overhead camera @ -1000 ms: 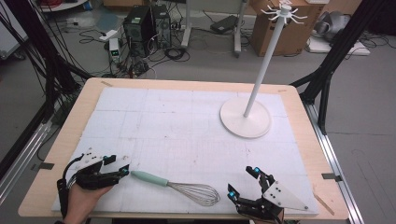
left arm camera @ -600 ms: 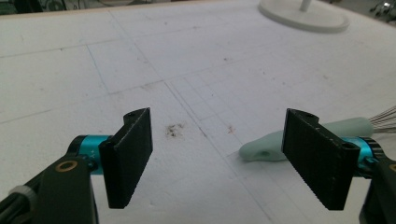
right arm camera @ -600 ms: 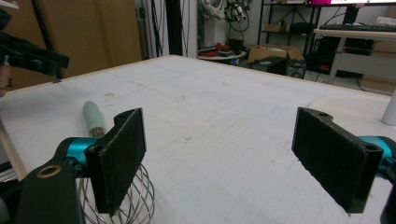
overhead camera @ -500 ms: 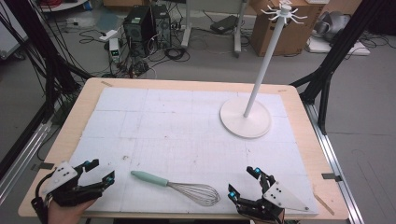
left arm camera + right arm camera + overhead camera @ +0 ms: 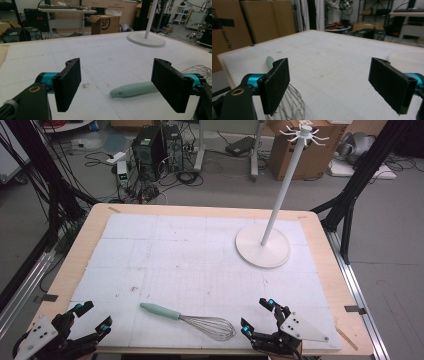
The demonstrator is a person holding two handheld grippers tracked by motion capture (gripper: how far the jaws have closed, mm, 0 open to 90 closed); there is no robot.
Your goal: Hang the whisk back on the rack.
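Note:
A whisk (image 5: 192, 319) with a mint-green handle (image 5: 133, 89) and wire head (image 5: 289, 107) lies near the table's front edge. At the front left corner my left gripper (image 5: 90, 316) stands open, a short way left of the handle tip, nothing between its jaws. Just right of the wire head, my right gripper (image 5: 257, 315) also stands open and holds nothing. In the left gripper view the handle lies between and beyond the jaws. The right gripper view shows the wire head beside its left jaw.
A white hook stand (image 5: 280, 200) rises from a round base (image 5: 262, 247) at the back right of the white mat (image 5: 190, 255). Cables, computer boxes and cardboard cartons sit on the floor beyond the table.
My left gripper has drawn back from the whisk handle toward the front left corner. The whisk and the right gripper have stayed where they were.

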